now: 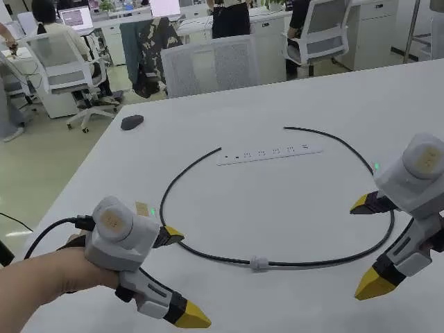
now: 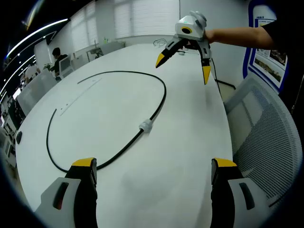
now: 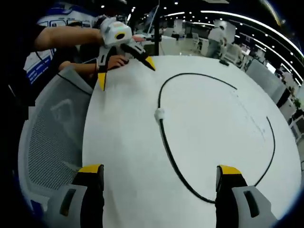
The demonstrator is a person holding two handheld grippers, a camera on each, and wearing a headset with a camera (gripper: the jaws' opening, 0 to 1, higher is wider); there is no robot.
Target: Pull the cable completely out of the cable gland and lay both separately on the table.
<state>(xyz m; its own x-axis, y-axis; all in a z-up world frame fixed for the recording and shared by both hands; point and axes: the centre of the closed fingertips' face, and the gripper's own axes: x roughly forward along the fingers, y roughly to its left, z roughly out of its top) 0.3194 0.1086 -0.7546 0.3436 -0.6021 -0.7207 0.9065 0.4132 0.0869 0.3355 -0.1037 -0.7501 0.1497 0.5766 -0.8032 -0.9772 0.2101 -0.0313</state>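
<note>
White office table (image 1: 312, 90) runs out toward desks and mesh chairs at 12 o'clock, and on it a black cable (image 1: 208, 253) lies in a wide loop with its two ends near a white power strip (image 1: 269, 154) at the loop's 12 o'clock. The small pale cable gland (image 1: 259, 263) sits threaded on the cable at the loop's 6 o'clock, flat on the table. The left gripper (image 1: 187, 277) hovers at about 8 o'clock of the loop and the right gripper (image 1: 363, 244) at about 4 o'clock, both with jaws spread wide and holding nothing, each well apart from the gland. The step in hand looks like the approach to a first grasp. To do it well, one gripper should probably close on the gland's body squarely while the other pinches the cable just beside it, so the pull runs straight along the cable rather than bending it at the gland's mouth. Since the gland sits far from both ends, a long run has to slide through; short pulls with re-grips close to the gland seem safer than one long drag, which could whip the loose end across the power strip.
</note>
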